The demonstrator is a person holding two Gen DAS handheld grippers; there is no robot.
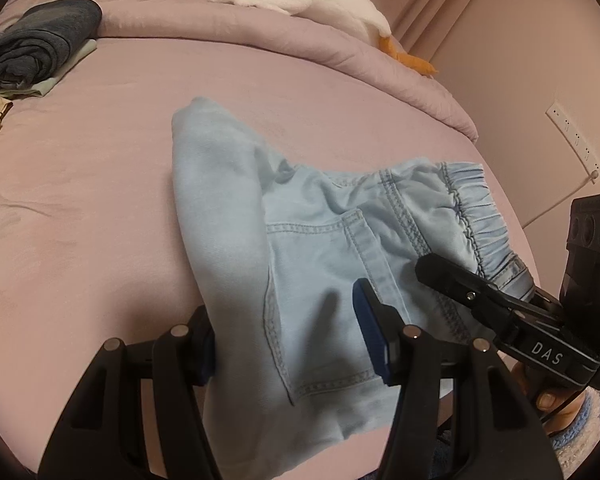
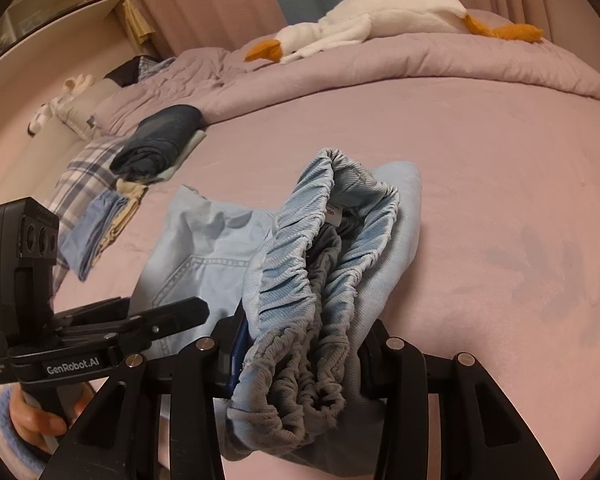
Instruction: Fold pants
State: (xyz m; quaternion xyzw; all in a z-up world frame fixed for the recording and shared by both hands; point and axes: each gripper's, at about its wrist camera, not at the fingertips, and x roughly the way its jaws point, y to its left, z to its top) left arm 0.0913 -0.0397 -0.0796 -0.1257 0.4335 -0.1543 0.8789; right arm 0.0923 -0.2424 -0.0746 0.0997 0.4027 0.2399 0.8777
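Light blue pants [image 1: 300, 240] folded on pink bed [image 1: 100, 200]. Left gripper [image 1: 288, 344] jaws spread wide over pants. Right gripper [image 2: 300, 360] clamps elastic waistband [image 2: 300, 280].

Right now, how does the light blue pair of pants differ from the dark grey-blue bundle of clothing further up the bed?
The light blue denim pants are pale, loosely folded and partly lifted, their elastic waistband clamped in the right gripper. The dark grey-blue folded bundle is much darker, compact, and untouched, resting on other folded clothes. The pants lie mid-bed; the bundle sits near the quilt's edge. Both are on the pink bed sheet.
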